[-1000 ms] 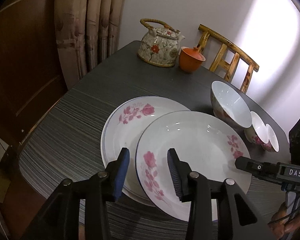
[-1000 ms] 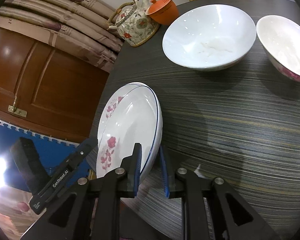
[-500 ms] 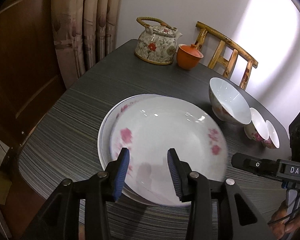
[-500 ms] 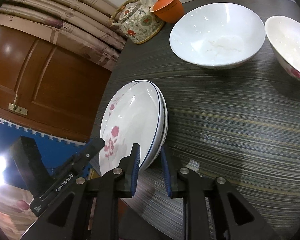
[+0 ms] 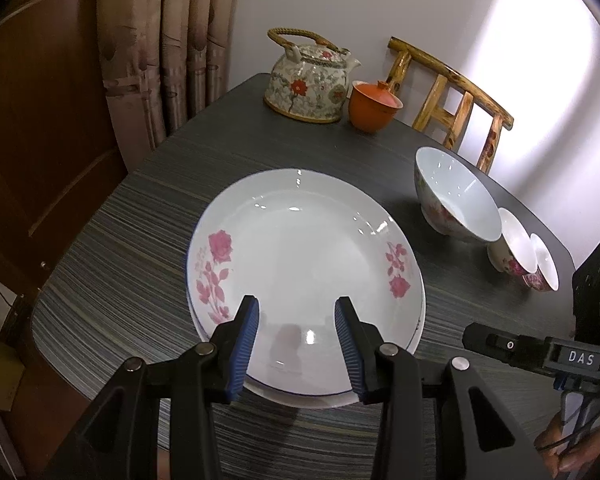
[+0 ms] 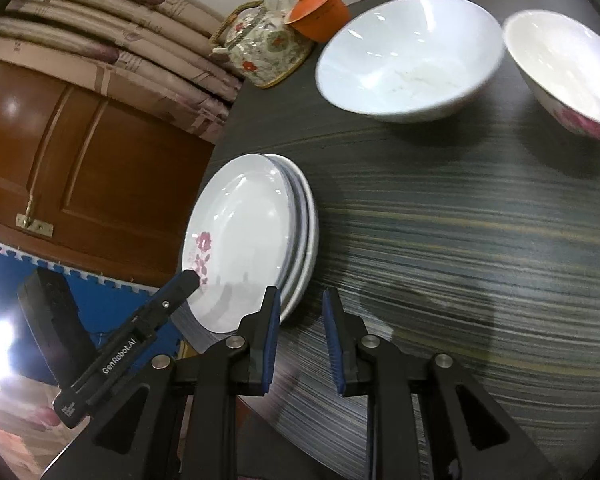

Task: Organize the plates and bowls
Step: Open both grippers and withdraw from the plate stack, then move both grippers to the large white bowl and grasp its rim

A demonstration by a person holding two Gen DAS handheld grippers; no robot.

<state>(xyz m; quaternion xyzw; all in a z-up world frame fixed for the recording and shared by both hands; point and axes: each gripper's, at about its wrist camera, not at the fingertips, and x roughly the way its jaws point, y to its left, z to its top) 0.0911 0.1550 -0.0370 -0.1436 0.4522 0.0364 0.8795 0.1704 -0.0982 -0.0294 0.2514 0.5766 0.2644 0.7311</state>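
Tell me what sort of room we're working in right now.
Probably a home dining corner. A dark wood-grain table holds stacked floral plates, rice bowls and a flowered teapot. A wooden chair stands at the far side, with curtains beside a panelled wooden door.

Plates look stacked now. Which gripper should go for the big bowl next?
Probably the right gripper: open, empty, just clear of the plate stack, with bare table toward the large bowl. The left gripper hangs over the plates.
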